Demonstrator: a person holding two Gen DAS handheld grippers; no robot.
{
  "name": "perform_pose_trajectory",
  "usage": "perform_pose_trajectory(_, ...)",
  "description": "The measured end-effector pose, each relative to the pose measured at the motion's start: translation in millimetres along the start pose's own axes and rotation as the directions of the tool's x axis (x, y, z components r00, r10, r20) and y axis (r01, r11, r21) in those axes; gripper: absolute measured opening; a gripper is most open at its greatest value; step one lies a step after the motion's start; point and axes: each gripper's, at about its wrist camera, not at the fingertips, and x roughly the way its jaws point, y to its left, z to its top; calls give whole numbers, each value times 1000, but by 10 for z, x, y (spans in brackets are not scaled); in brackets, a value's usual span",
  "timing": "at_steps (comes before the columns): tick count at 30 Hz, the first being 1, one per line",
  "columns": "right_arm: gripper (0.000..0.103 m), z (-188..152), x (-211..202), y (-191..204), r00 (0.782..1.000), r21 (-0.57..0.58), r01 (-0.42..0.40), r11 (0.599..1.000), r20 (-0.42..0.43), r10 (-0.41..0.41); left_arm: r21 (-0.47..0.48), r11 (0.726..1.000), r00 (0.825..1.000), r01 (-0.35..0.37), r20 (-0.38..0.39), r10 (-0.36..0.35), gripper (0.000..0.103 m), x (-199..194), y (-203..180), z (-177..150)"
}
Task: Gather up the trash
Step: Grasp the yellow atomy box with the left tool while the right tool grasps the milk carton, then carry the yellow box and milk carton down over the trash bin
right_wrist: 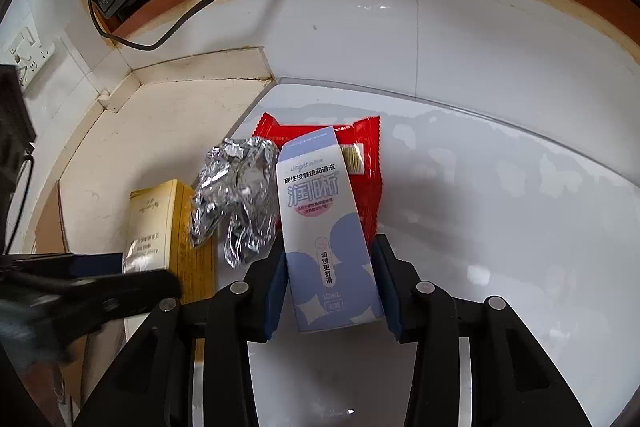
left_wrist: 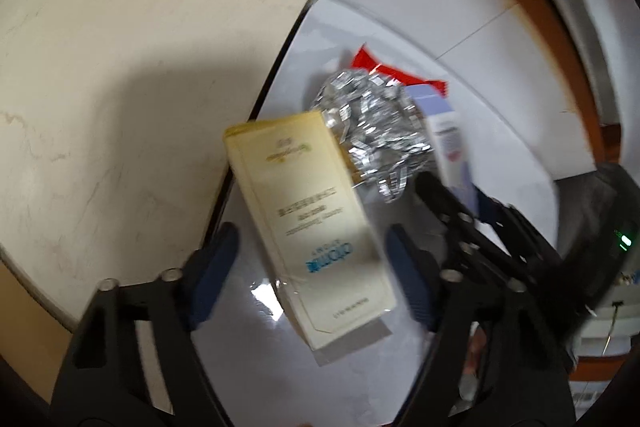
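Right tongs: both pads pressed against the sides of one blue-and-white carton, pinching it at its lower half. Left tongs: spread wide, with one cream box lying between the pads; neither pad touches it.

Item count on the white surface: one cream box, one crumpled foil wad, one blue-and-white carton, one red wrapper. The foil wad sits between the two boxes, touching the cream box. The red wrapper lies flat beyond the carton, partly under it. All four items are grouped near the white surface's left edge, beside a beige ledge.
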Motion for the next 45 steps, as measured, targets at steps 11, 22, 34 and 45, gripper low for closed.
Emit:
perform_pose_trajectory(11, 39, -336, -432, -95, 998, 70, -33, 997, 48, 30, 20, 1000, 998, -6, 65, 5, 46, -195, 2, -266)
perform_pose_trajectory(22, 39, -840, -1178, -113, 993, 97, -93, 991, 86, 85, 80, 997, 988, 23, 150, -35, 46, -792, -181, -1071)
perform_pose_trajectory(34, 39, -1843, -2056, 1, 987, 42, -140, 989, 82, 136, 103, 995, 982, 6, 187, -26, 46, -1144, -344, -2263)
perform_pose_trajectory(45, 39, -3056, -2292, 50, 990, -32, -143, 989, 11, 144, 123, 990, 986, -73, 157, 53, 47, -697, -218, -3333)
